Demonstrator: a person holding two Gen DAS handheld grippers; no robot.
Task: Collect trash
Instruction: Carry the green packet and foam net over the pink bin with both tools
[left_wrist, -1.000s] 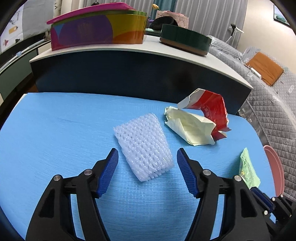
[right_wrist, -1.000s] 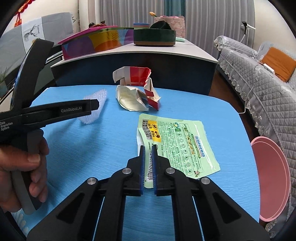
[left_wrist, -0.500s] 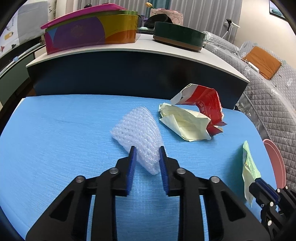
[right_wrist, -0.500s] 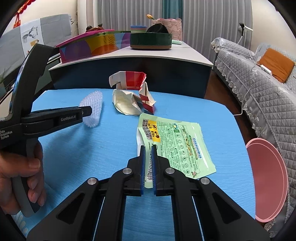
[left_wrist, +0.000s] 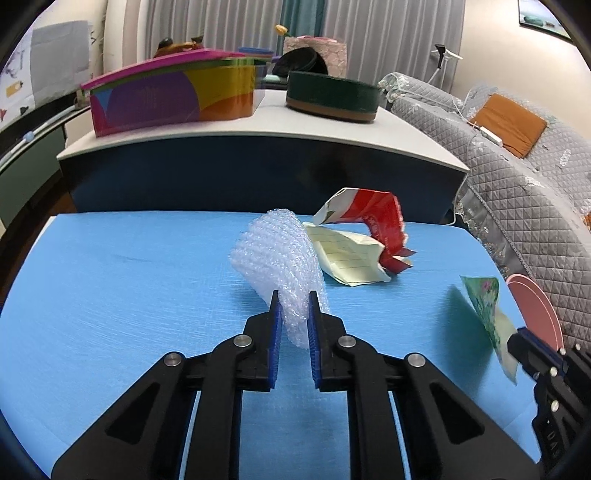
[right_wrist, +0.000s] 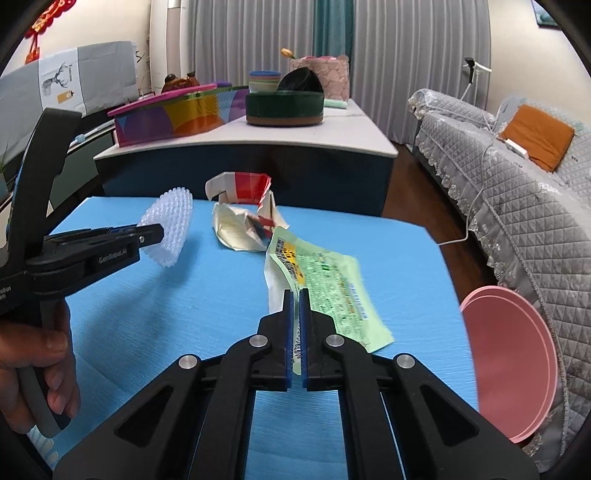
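Observation:
My left gripper is shut on a white foam net sleeve and holds it above the blue table; the sleeve also shows in the right wrist view. My right gripper is shut on a green printed wrapper, lifted off the table; the wrapper shows at the right of the left wrist view. A crumpled pale yellow paper and a torn red and white carton lie at the table's far side.
A pink round bin stands past the table's right edge. A dark cabinet behind the table carries a colourful box and a green round tin. A grey quilted sofa is at the right.
My left gripper closed on the foam sleeve and raised it off the table. My right gripper, still shut on the green wrapper, lifted it so it hangs tilted.

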